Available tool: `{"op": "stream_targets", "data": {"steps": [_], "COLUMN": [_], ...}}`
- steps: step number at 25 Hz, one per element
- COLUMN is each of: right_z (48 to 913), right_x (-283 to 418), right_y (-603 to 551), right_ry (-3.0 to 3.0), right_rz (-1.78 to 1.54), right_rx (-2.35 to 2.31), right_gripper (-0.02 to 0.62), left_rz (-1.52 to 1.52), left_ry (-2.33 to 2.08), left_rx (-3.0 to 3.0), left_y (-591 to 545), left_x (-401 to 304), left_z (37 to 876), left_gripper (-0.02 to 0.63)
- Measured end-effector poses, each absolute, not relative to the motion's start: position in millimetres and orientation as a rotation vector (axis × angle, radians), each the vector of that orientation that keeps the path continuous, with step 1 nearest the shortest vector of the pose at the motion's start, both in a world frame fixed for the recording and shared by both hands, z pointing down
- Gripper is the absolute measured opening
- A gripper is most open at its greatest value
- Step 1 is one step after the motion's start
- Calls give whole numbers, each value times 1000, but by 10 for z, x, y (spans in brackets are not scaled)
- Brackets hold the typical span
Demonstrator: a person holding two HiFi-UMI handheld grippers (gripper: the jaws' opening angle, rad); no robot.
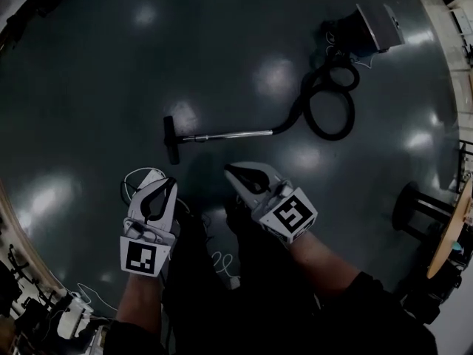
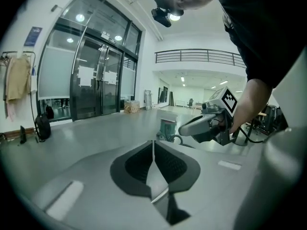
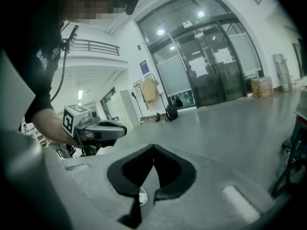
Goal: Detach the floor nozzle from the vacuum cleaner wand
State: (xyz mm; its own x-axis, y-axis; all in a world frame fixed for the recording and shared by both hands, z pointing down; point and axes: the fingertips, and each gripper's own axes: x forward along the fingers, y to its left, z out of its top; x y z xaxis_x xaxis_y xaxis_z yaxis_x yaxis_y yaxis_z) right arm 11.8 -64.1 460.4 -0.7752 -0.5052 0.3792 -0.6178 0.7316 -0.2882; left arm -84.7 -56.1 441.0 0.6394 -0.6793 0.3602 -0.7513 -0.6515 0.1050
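Floor nozzle (image 1: 171, 140) lies on the dark floor ahead of both grippers and apart from them. It sits just beyond the tip of the left gripper (image 1: 171, 184) and ahead and to the left of the tip of the right gripper (image 1: 230, 171). It is joined to the wand (image 1: 230, 134), which runs rightward across the front of the right gripper to the black hose (image 1: 329, 102). The hose loops on to the vacuum body (image 1: 367, 28), far ahead and to the right of both tools.

The joint between nozzle and wand is too small in the head view to make out. The left gripper view shows only the vacuum body and a curl of hose over the jaw tips – nozzle and wand are hidden behind the gripper's own bulk. In the right gripper view dark legs at the right edge are cut off and cannot be identified.

Left gripper: jaws pressed together, nothing between them. Right gripper: likewise clenched on nothing. Neither touches the vacuum.
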Motion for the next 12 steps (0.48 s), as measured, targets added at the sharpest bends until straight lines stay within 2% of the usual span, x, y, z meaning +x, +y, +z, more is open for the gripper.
{"op": "stream_targets", "data": {"steps": [12], "right_z": [6459], "right_x": [-98], "right_y": [-706], "right_ry": [-2626], "right_rz": [627], "right_rx": [756], "right_gripper": [15], "left_rz": [678], "left_ry": [-1049], "left_rx": [2747], "left_y": [-657], "left_x": [-933], "left_z": [6254], "left_gripper": [50]}}
